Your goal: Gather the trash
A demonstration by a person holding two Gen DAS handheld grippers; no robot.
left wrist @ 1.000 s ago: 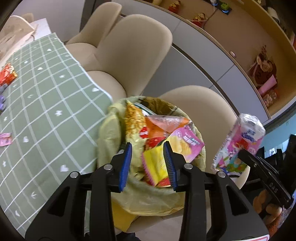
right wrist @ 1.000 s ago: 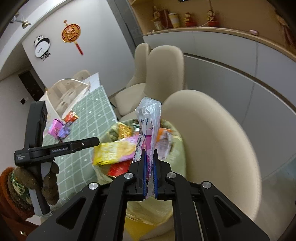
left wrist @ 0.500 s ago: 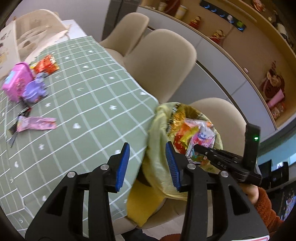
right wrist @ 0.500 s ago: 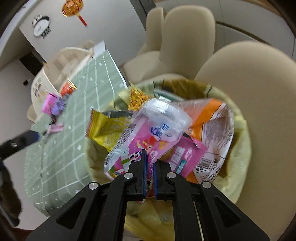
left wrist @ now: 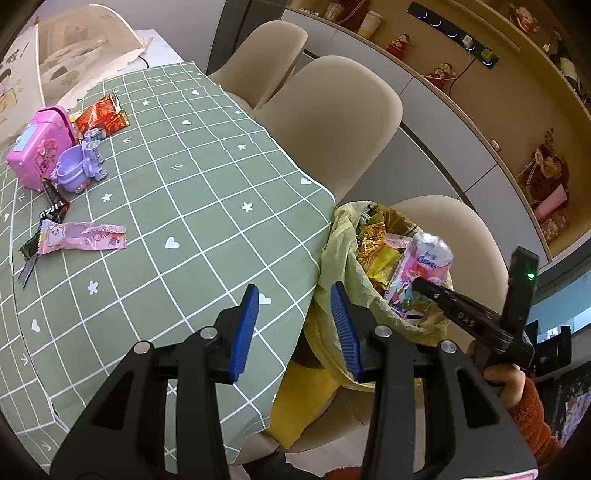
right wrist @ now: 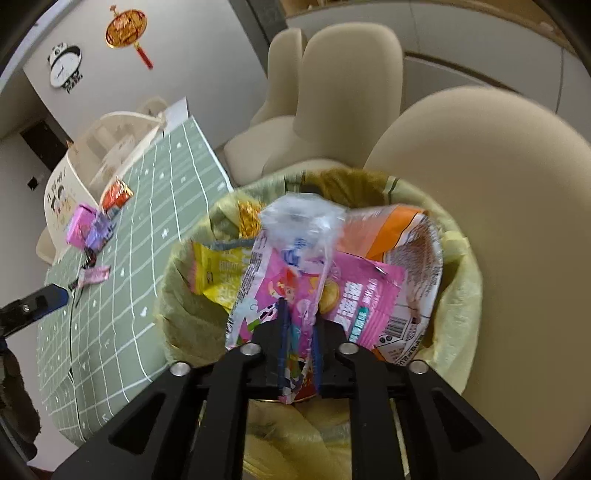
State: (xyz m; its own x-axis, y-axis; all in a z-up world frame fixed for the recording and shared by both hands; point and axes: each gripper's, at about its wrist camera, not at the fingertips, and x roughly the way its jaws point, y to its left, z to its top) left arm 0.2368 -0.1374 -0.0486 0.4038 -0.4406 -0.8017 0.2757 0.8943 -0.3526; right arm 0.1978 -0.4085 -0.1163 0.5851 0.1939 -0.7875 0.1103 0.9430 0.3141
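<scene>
1. Tabletop (left wrist: 207, 192) under a green cloth with a white grid, hearts and stars.
2. Three beige shell chairs (left wrist: 332, 122) in a row along the tabletop's edge.
3. Grey cabinet fronts (left wrist: 454, 147) behind the chairs, below a wooden shelf (left wrist: 532, 85) with figurines.
4. Pale wall (right wrist: 177, 48) with a panda clock (right wrist: 65, 66) and a red hanging ornament (right wrist: 127, 31).

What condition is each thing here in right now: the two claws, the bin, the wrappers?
Right gripper: jaws opening, pink bag between them.
Pink bag: over the bin.
Left gripper: open, empty.
Trash bin: heaped with wrappers.
Pink wrapper: flat on tablecloth.
Red wrapper: on tablecloth.
</scene>
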